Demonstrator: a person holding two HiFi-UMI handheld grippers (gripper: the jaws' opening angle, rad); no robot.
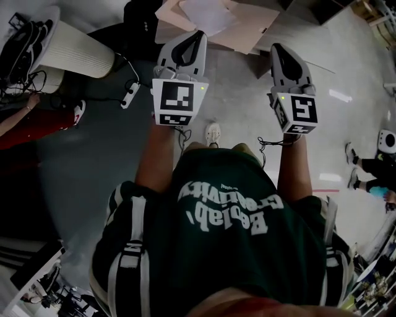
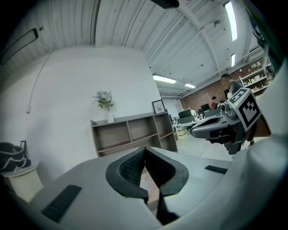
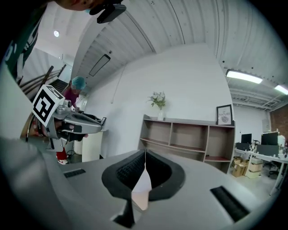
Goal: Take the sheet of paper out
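Sheet of paper [image 1: 207,13]: laid flat mid-cardboard [image 1: 250,34], just ahead of the left gripper [image 1: 198,33], which is judged nearer. Right gripper [image 1: 276,47] is held alongside. Both are closed and empty.

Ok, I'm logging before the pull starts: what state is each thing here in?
left claw: shut, nothing in it.
right claw: shut, nothing in it.
sheet of paper: lying on the cardboard, untouched.
shelf unit: compartments empty.
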